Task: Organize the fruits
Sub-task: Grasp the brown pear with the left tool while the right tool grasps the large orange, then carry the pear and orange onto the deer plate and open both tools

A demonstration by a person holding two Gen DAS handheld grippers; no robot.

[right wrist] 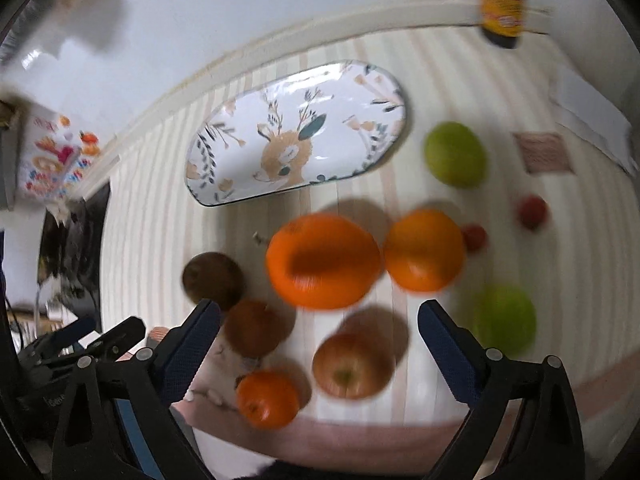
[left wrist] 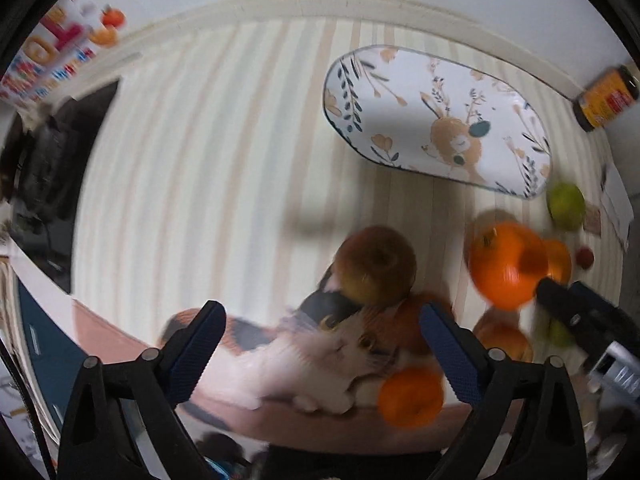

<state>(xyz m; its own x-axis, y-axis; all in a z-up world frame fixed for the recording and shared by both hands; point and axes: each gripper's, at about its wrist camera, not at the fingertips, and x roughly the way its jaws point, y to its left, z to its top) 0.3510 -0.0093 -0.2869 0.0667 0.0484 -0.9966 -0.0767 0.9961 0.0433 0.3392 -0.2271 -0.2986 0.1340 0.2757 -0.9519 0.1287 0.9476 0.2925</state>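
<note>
Loose fruit lies on a striped tablecloth in front of an oval deer-print tray [right wrist: 352, 92] that holds nothing. My right gripper [right wrist: 320, 340] hangs open above a red-yellow apple [right wrist: 352, 364], with a large orange [right wrist: 322, 260] just beyond its fingertips. A second orange [right wrist: 424, 250], two green apples [right wrist: 456, 154] [right wrist: 506, 320], a small orange [right wrist: 268, 398] and two brown fruits [right wrist: 214, 280] lie around them. My left gripper [left wrist: 320, 344] is open over a cat-print mat [left wrist: 320, 360], near a brownish apple [left wrist: 376, 268]. Nothing is between either pair of fingers.
A dark bottle with a yellow label [right wrist: 502, 0] stands at the back right by the wall. Two small red fruits [right wrist: 532, 210] lie right of the oranges. A colourful box [left wrist: 52, 52] and a black object [left wrist: 60, 168] sit at the left edge.
</note>
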